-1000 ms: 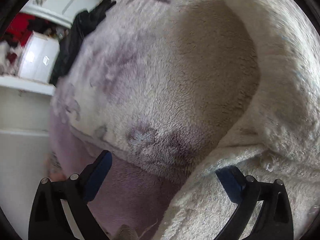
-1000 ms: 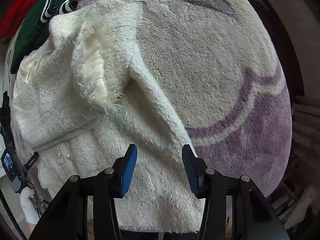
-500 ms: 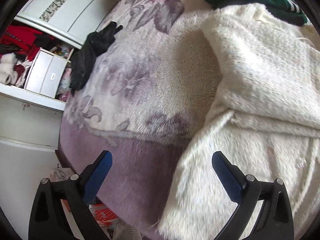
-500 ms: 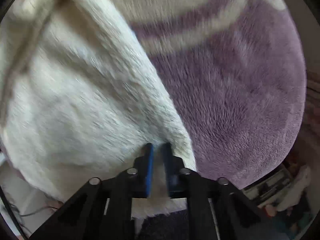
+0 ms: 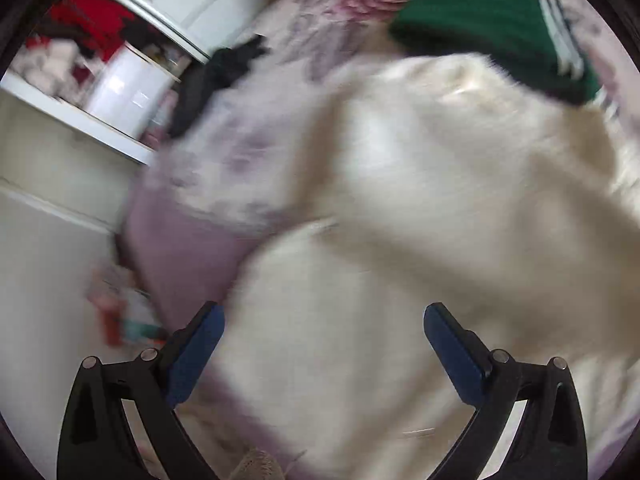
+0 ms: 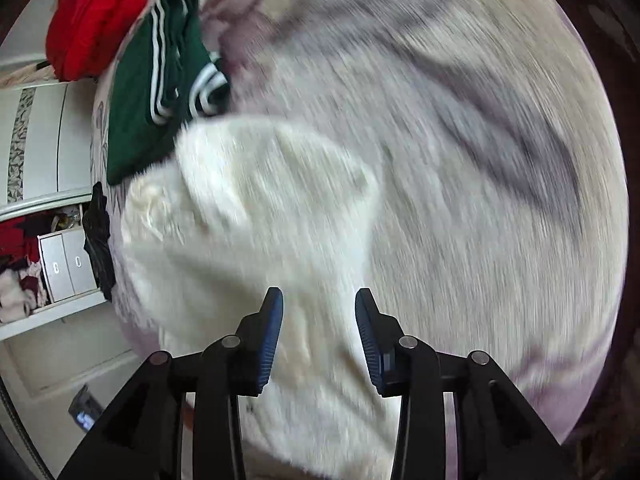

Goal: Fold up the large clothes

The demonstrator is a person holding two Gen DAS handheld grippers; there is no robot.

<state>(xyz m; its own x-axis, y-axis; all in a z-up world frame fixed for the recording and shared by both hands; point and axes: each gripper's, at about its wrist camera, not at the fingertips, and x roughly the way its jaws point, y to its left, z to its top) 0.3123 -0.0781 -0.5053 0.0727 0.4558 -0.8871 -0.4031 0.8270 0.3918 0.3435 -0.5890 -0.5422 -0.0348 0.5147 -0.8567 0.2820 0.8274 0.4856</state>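
Both tools, left tool (image 5: pixel 324 344) wide, right tool (image 6: pixel 319 332) just reopened, hung empty above the cream garment (image 6: pixel 256 232) on the floral-blanketed bed (image 6: pixel 460 184) beside a white wardrobe (image 5: pixel 200 4).

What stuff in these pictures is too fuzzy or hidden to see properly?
- Left wrist view: the white fuzzy garment is smeared by motion blur, so its folds and edges are unclear.
- Left wrist view: the colourful clutter on the floor is too blurred to name.
- Right wrist view: the blanket pattern is streaked by blur.
- Right wrist view: the garment's near hem is hidden behind the right tool.
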